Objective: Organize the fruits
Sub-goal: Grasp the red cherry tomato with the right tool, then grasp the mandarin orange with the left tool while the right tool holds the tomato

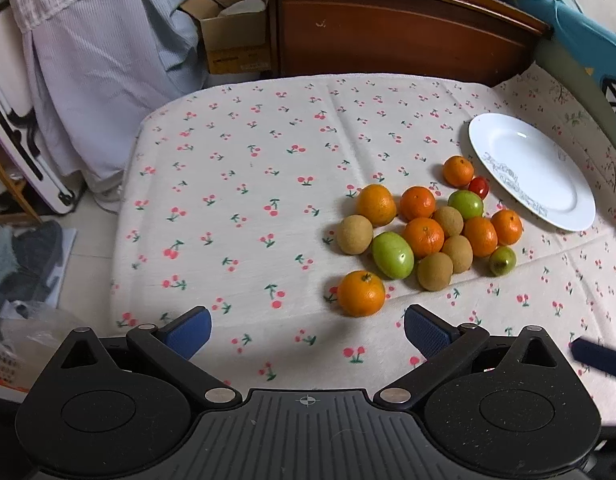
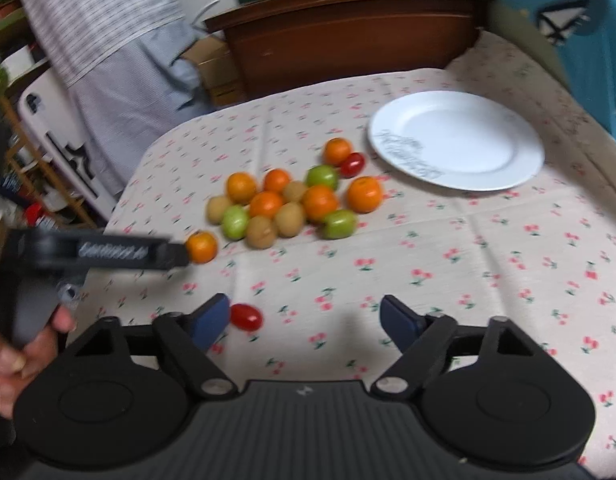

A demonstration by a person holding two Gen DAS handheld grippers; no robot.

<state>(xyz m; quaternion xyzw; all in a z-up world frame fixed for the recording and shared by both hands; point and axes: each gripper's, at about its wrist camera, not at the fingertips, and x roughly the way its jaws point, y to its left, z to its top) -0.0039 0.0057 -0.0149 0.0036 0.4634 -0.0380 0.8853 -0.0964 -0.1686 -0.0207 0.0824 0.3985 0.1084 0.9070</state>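
- My left gripper (image 1: pixel 308 334) hangs over the cherry-print cloth (image 1: pixel 247 168) with its blue pads (image 1: pixel 189 336) spread wide and nothing between them. I have it aimed just short of the lone orange (image 1: pixel 361 293) that sits apart on the near side of the pile, since that one looks easiest to take without disturbing the rest.
- My right gripper (image 2: pixel 305 322) is also unclenched, jaws apart and gripping nothing. A small red cherry tomato (image 2: pixel 246 316) lies on the cloth just beside its left pad; the frame is blurred, so I cannot tell whether pad and tomato actually touch.
- The fruit pile (image 1: pixel 428 228) sits in a tight cluster on the cloth: oranges, green fruits, brown kiwi-like ones and a second red tomato (image 1: pixel 478 186). All of it lies off the white plate (image 1: pixel 556 208), which is empty and just beyond the pile, so I judge the sorting has hardly begun.
- The packed pile is the main obstacle: most fruits touch a neighbour, so wide jaws would nudge others. Round fruit on cloth may roll.
- Around me: a wooden headboard (image 1: pixel 388 32) behind the table, a cardboard box (image 1: pixel 227 28), hanging striped fabric (image 1: pixel 99 60), and my hand (image 2: pixel 23 344) on the left gripper's handle.
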